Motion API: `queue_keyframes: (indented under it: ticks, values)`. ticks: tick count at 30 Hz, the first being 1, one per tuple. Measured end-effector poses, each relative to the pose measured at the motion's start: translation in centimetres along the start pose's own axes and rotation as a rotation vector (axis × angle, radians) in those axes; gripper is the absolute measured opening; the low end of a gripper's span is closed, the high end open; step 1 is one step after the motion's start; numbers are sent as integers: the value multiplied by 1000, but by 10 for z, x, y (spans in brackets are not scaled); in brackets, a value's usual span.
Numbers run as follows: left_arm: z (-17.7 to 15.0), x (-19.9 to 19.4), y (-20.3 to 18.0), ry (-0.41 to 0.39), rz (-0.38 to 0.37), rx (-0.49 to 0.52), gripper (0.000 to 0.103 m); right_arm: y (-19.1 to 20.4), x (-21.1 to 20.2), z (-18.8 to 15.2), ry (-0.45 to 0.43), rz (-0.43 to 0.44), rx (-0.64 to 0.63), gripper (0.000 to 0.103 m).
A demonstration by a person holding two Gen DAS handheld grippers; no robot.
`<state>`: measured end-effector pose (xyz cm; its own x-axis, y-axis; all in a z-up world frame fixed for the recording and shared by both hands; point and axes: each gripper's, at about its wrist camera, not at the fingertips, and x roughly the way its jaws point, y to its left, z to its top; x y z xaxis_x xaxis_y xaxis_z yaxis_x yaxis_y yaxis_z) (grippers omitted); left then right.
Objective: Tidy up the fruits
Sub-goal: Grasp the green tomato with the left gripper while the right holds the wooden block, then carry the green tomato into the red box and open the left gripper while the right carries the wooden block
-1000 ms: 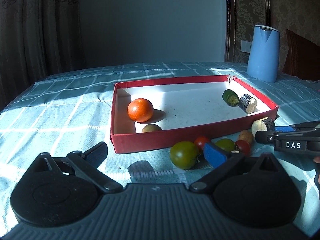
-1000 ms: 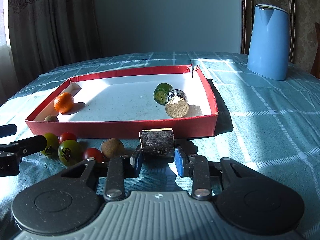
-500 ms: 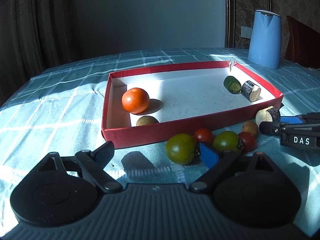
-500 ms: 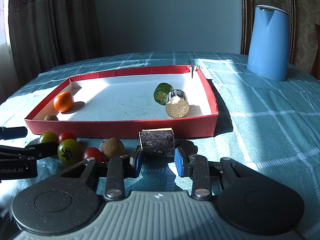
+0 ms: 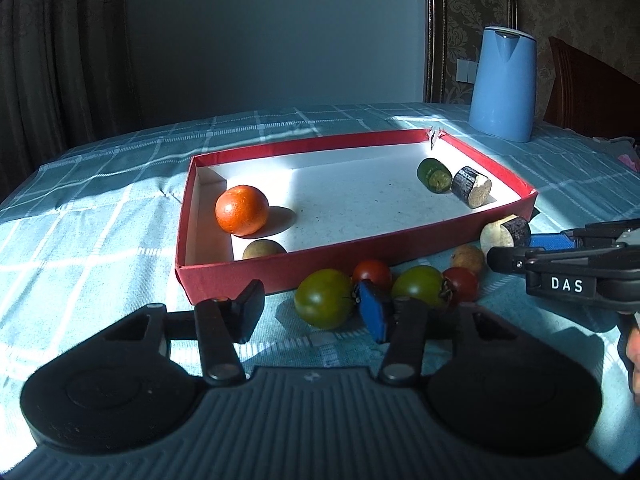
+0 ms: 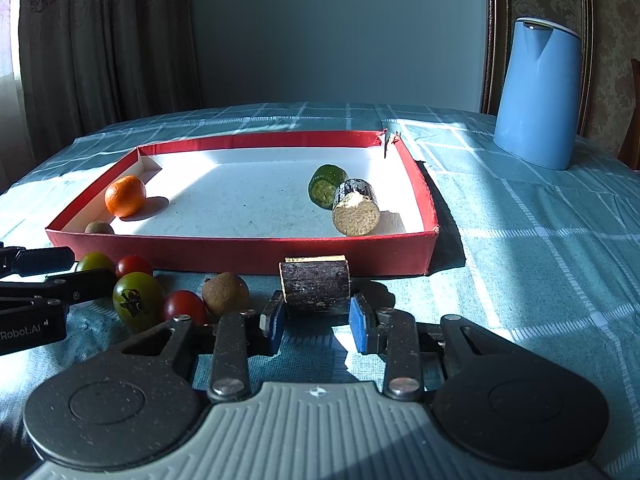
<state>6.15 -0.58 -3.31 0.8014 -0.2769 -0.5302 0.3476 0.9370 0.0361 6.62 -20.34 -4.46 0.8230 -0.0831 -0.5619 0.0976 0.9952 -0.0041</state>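
while left jaws close beside a green tomato (image 5: 324, 298), the red tray (image 5: 360, 258) holds an orange (image 5: 241, 215)

The red tray (image 6: 240, 250) is looking like matt cardboard, lying on a woven checked tablecloth (image 6: 540, 280). The green tomato (image 5: 324, 298) is shining glossy and smooth, while the dark cylinder piece (image 6: 316, 288) is showing rough, bark-like skin.

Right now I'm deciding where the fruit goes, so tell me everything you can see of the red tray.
The red tray is a shallow rectangular box, seemingly cardboard, red outside, white inside, with its far right corner torn. It lies flat on the checked tablecloth. Inside sit an orange and a small brown fruit at the left end, a green piece and a dark-barked piece at the right. Tomatoes and other pieces lie outside its near wall.
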Motion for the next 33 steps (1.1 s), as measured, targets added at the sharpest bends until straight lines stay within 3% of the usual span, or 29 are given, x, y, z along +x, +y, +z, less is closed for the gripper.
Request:
queue_keyframes:
  ticks: [5, 9, 17, 23, 33]
  values:
    - [-1, -1, -2, -3, -36, 6, 31, 0, 0, 0, 0, 0, 0, 32]
    - [-2, -4, -2, -7, -22, 5, 30, 0, 0, 0, 0, 0, 0, 32]
    - [-9, -16, 16, -13, 133, -61, 30, 1, 0, 0, 0, -6, -9, 32]
    - [-8, -13, 22, -6, 190, -102, 30, 3, 0, -1, -3, -14, -19, 32]
    - [-7, -11, 24, -1, 191, -121, 31, 2, -2, -1, -13, -26, 1, 32]
